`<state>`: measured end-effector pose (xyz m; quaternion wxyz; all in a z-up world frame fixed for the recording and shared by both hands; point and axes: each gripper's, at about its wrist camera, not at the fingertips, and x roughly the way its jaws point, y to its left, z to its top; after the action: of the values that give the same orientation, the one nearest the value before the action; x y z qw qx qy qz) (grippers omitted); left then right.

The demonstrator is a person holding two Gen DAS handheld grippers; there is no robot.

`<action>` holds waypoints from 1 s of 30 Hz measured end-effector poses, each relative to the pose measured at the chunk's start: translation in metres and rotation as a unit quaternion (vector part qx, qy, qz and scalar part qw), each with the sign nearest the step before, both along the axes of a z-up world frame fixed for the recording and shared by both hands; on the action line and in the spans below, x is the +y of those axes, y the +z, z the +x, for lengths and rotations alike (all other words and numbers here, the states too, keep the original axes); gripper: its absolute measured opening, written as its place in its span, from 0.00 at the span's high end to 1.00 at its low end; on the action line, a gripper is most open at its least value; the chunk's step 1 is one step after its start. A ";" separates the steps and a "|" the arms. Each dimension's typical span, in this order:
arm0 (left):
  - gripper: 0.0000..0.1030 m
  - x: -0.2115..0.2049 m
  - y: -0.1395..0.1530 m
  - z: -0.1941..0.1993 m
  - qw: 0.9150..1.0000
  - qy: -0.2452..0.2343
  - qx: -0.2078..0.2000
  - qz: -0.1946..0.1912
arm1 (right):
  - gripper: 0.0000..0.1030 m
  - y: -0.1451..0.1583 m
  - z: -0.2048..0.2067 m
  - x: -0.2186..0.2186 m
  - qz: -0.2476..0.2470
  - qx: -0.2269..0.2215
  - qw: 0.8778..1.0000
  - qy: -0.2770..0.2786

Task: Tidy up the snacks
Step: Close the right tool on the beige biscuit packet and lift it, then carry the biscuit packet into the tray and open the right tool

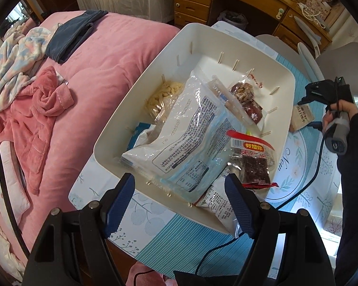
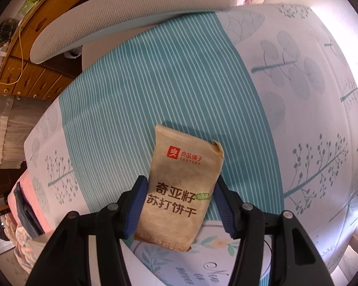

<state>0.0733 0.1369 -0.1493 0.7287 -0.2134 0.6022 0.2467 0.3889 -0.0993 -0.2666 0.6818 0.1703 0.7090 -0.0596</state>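
The right gripper (image 2: 179, 205) fingers straddle the tan paper cracker packet (image 2: 181, 190) at six o'clock on the table (image 2: 155, 83), contact unclear; the left gripper (image 1: 179, 205) fingers gape wide, empty, over the white plastic bin (image 1: 155, 76).

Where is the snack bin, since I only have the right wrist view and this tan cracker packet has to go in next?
Observer: The white plastic bin stands on the same leaf-patterned table. In the left wrist view it is just left of your right hand-held gripper.
Operator: Is it full?
Observer: It is crowded. A large clear printed bag lies across the other snacks.
Operator: Is there any free spot?
Observer: Bare white floor shows at the bin's far corner, beyond the bag.
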 end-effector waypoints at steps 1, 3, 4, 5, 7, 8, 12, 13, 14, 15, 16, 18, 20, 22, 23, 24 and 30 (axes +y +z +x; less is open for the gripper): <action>0.26 0.000 0.002 0.000 1.000 -0.003 -0.002 0.001 | 0.46 0.000 -0.002 -0.003 0.004 0.003 1.000 0.000; 0.26 -0.001 0.007 0.000 1.000 -0.007 -0.007 0.002 | 0.46 -0.001 -0.008 -0.010 0.010 0.009 1.000 0.001; 0.26 -0.002 0.008 0.000 1.000 -0.009 -0.009 0.003 | 0.46 -0.001 -0.011 -0.012 0.014 0.011 1.000 0.000; 0.26 -0.002 0.010 0.000 1.000 -0.010 -0.011 0.003 | 0.46 0.000 -0.016 -0.015 0.019 0.013 1.000 -0.001; 0.26 -0.003 0.013 0.000 1.000 -0.014 -0.015 0.004 | 0.46 0.003 -0.024 -0.019 0.028 0.013 1.000 -0.002; 0.26 -0.004 0.014 0.000 1.000 -0.016 -0.017 0.004 | 0.47 0.005 -0.027 -0.021 0.030 0.013 0.999 -0.003; 0.26 -0.007 0.021 -0.001 0.999 -0.025 -0.027 0.003 | 0.47 0.014 -0.045 -0.031 0.038 0.013 0.999 -0.003; 0.26 -0.008 0.023 -0.002 0.999 -0.029 -0.031 0.003 | 0.47 0.014 -0.049 -0.034 0.040 0.013 0.999 -0.004; 0.26 -0.009 0.025 -0.002 0.999 -0.031 -0.034 0.003 | 0.47 0.016 -0.053 -0.037 0.041 0.012 0.999 -0.004; 0.26 -0.010 0.027 -0.003 0.999 -0.034 -0.038 0.003 | 0.47 0.019 -0.058 -0.040 0.042 0.010 0.999 -0.005; 0.26 -0.010 0.029 -0.004 0.998 -0.037 -0.042 0.002 | 0.47 0.022 -0.060 -0.042 0.042 0.010 0.999 -0.005; 0.26 -0.011 0.032 -0.006 0.998 -0.043 -0.047 0.001 | 0.47 0.027 -0.071 -0.049 0.047 0.009 0.999 -0.006; 0.26 -0.012 0.034 -0.009 0.997 -0.050 -0.052 0.000 | 0.47 0.031 -0.078 -0.051 0.055 0.005 0.998 -0.005; 0.26 -0.012 0.036 -0.012 0.997 -0.058 -0.055 -0.001 | 0.47 0.039 -0.087 -0.053 0.060 -0.002 0.998 -0.006; 0.26 -0.011 0.037 -0.013 0.996 -0.064 -0.057 -0.001 | 0.47 0.043 -0.092 -0.053 0.063 -0.006 0.998 -0.007; 0.26 -0.011 0.038 -0.014 0.996 -0.068 -0.058 -0.002 | 0.47 0.047 -0.097 -0.056 0.067 -0.009 0.998 -0.008; 0.26 -0.003 0.039 -0.016 0.992 -0.106 -0.065 -0.017 | 0.47 0.083 -0.125 -0.053 0.068 -0.044 0.997 0.000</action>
<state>0.0577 0.1340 -0.1103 0.7844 -0.1762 0.5770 0.1440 0.2637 -0.1522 -0.1835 0.6988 0.2191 0.6809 -0.0039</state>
